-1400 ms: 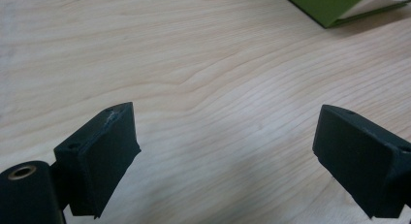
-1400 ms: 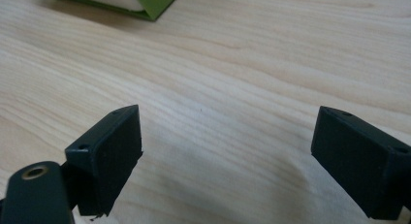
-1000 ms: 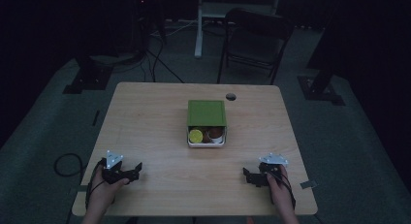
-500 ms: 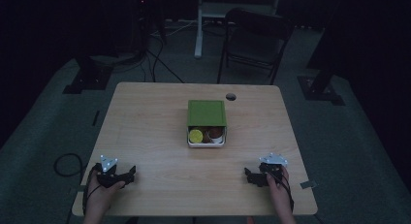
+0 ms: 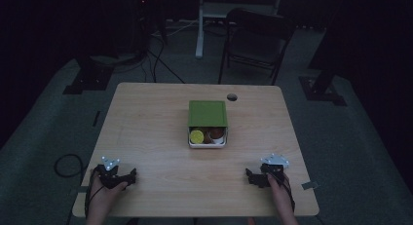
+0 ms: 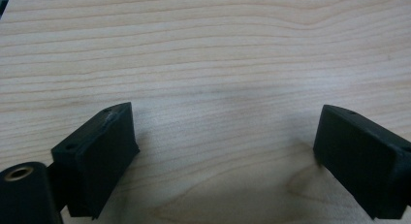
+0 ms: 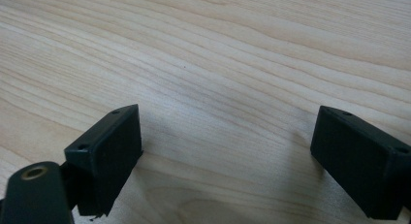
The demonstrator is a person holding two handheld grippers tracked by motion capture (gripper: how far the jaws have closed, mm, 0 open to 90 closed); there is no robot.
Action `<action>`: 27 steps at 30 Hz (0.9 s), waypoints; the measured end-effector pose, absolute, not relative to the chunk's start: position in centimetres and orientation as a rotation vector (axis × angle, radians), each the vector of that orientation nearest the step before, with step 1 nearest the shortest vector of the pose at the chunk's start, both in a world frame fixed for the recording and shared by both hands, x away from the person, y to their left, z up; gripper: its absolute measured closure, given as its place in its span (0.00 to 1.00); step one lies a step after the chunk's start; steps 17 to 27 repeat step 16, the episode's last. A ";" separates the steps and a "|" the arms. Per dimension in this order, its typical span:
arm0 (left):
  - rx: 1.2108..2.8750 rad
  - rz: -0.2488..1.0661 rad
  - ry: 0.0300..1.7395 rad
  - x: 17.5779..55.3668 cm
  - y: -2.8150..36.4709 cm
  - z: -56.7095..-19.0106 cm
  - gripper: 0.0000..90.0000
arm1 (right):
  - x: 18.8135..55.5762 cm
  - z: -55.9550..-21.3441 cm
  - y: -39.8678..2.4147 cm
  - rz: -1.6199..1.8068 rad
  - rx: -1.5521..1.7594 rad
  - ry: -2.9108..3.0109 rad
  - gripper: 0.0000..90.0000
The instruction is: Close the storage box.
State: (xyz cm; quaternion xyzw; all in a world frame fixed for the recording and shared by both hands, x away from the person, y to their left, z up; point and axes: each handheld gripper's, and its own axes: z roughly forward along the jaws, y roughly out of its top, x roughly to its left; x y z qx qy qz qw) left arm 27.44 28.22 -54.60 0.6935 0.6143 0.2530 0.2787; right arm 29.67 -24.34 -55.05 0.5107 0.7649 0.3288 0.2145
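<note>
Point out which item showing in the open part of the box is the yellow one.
The round yellow item at the left of the box; the items beside it are brownish.

High overview, tool cameras near table (image 5: 156, 118)
</note>
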 end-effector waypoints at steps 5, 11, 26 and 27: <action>1.851 0.684 1.681 27.7 28.2 -54.6 0.03 | 29.7 -55.1 -24.3 0.913 1.417 2.121 0.12; 1.837 0.686 1.705 27.8 28.1 -54.7 0.01 | 29.7 -55.0 -24.3 0.911 1.421 2.118 0.12; 1.832 0.688 1.715 27.8 28.0 -54.7 0.01 | 29.9 -55.0 -24.0 0.909 1.425 2.114 0.12; 1.832 0.688 1.715 27.8 28.0 -54.7 0.01 | 29.9 -55.0 -24.0 0.909 1.425 2.114 0.12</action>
